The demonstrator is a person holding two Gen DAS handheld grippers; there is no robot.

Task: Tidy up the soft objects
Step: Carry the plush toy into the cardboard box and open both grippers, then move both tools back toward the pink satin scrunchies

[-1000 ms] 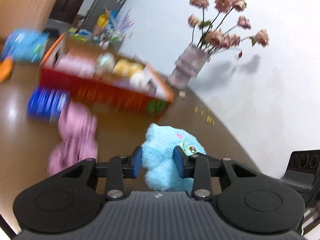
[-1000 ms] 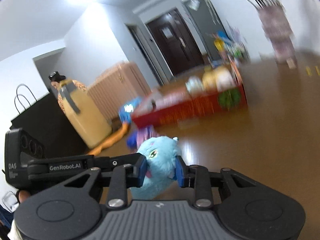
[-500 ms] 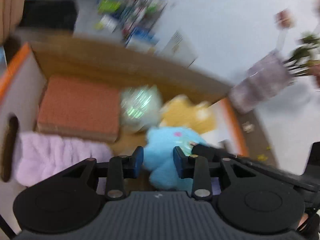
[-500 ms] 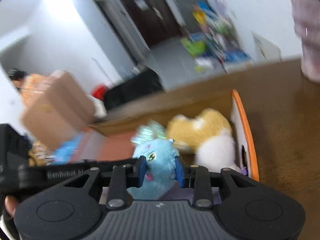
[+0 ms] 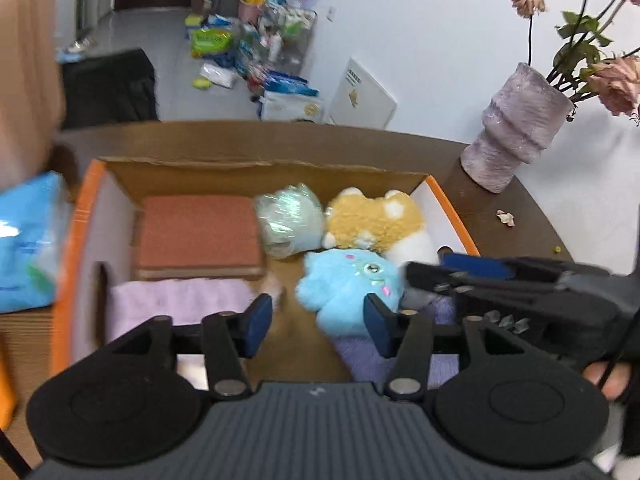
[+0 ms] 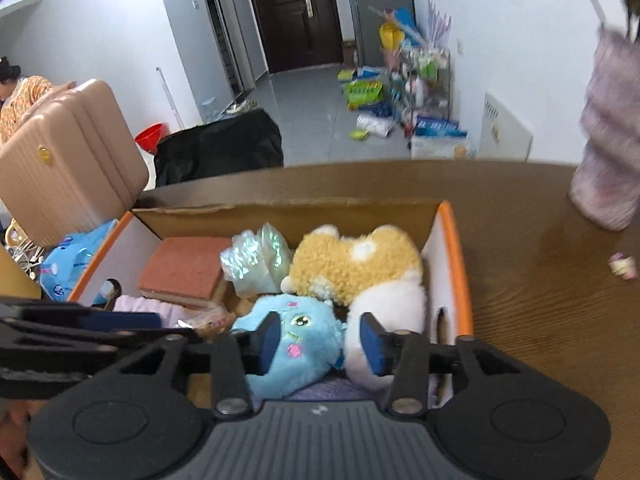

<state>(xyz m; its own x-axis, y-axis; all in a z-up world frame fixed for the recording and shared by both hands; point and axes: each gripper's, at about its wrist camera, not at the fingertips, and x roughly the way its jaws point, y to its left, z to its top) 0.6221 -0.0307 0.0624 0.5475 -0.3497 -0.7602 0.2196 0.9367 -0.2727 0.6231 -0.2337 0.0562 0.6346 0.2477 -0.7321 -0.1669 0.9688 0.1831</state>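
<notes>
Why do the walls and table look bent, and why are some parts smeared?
Left wrist view: the fisheye lens bows the table edge; the blue packet at the left is blurred, while the blue plush in the box is fairly sharp. Right wrist view: the vase at the right is smeared, the door crisp, and black corners mark the lens rim.

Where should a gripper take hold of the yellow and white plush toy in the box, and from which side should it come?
Grip the yellow and white plush toy across its rounded yellow upper body, coming from above. It lies wedged between the blue plush toy, the wrapped bundle and the box wall, so only the top seems free.
</notes>
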